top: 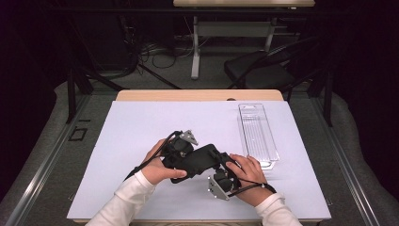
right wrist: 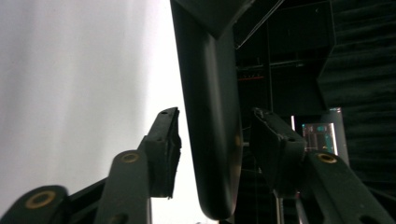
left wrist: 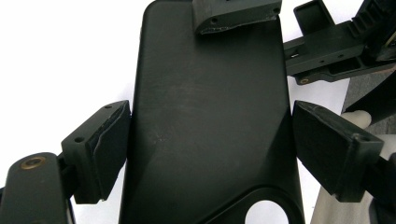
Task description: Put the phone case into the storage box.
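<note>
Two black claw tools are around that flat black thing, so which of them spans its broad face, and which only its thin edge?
The left gripper spans the black case across its broad face, a jaw at each long side. The right gripper straddles only its thin edge.

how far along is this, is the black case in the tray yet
Not yet. The black case is held above the mat between both tongs: the left tongs bracket its sides, the right tongs straddle its edge. The clear tray lies empty, so any placing is still ahead.

White sleeves point(top: 133, 195); black tongs point(top: 181, 150), brass screws.
</note>
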{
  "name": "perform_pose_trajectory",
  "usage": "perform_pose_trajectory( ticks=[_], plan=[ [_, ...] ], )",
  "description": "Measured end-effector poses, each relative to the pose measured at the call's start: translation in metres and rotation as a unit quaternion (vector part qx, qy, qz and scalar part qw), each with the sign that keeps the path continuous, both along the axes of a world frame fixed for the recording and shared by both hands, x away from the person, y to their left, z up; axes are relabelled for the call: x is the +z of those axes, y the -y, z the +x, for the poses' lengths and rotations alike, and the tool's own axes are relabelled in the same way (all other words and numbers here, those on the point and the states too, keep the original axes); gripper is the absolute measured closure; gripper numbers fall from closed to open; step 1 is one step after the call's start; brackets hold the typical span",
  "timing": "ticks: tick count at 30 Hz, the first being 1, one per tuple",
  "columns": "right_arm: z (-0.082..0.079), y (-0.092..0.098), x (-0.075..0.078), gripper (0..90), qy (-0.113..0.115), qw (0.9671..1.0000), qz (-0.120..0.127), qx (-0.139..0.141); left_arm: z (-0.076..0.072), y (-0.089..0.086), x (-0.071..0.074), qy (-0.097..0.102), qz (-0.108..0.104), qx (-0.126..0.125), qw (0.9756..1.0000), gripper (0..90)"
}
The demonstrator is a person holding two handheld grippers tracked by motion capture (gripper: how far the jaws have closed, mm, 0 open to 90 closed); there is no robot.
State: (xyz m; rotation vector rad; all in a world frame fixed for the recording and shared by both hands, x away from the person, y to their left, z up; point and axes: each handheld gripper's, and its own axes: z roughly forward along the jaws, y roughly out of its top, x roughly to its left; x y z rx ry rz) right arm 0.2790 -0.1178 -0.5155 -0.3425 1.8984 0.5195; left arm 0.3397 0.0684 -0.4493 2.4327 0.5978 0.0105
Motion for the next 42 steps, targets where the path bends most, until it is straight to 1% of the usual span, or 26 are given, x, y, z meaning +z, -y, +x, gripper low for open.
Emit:
perform_pose_trajectory(
  ticks=[2,10,14,15,17,22,28,30,33,34,39,42],
  plan=[
    [0.0002,-0.0001,-0.0001,54.7,0.006,1.0,-0.005,0.003,-0.0005,0.0006,-0.0002,-0.001,-0.001,0.001,1.0,15.0],
    [-0.0004,-0.001,-0.0016,58.3,0.023,0.9997,-0.006,0.004,-0.0009,0.0016,-0.0004,-0.004,-0.001,-0.001,1.0,15.0],
    [-0.0002,-0.0014,-0.0036,60.5,0.023,0.9997,-0.005,0.004,-0.001,0.0017,-0.0003,-0.006,-0.005,-0.001,1.0,15.0],
    [0.0,-0.0012,-0.003,61.1,0.027,0.9996,-0.013,0.005,-0.0012,0.0019,-0.0004,-0.007,-0.006,-0.001,1.0,15.1],
    [0.0001,-0.0016,-0.0041,62.0,0.024,0.9997,-0.009,0.004,-0.0014,0.0024,-0.0004,-0.007,-0.006,-0.003,1.0,15.1],
    [0.0005,-0.0016,-0.0046,63.6,0.031,0.9995,-0.009,0.005,-0.0026,0.004,-0.0007,-0.008,-0.006,-0.004,0.9999,15.1],
    [0.0005,-0.0018,-0.0048,65.1,0.036,0.9992,-0.014,0.008,-0.0037,0.0055,-0.001,-0.011,-0.009,-0.008,0.9999,15.0],
    [0.0008,-0.0016,-0.004,65.6,0.04,0.9989,-0.02,0.009,-0.0039,0.0057,-0.0011,-0.012,-0.01,-0.009,0.9998,15.0],
    [0.0008,-0.0014,-0.0044,67.2,0.04,0.9989,-0.021,0.008,-0.0038,0.006,-0.0014,-0.012,-0.011,-0.008,0.9998,15.0],
    [0.0006,-0.0016,-0.0053,67.6,0.038,0.9992,-0.015,0.007,-0.0037,0.0061,-0.0016,-0.013,-0.01,-0.009,0.9998,15.0],
    [0.001,-0.0016,-0.0057,71.1,0.039,0.9991,-0.016,0.008,-0.0037,0.0066,-0.0026,-0.018,-0.013,-0.007,0.9997,15.0],
    [0.0006,-0.0015,-0.0056,72.7,0.042,0.9989,-0.017,0.009,-0.0036,0.0066,-0.0026,-0.017,-0.014,-0.007,0.9997,15.0]
  ],
)
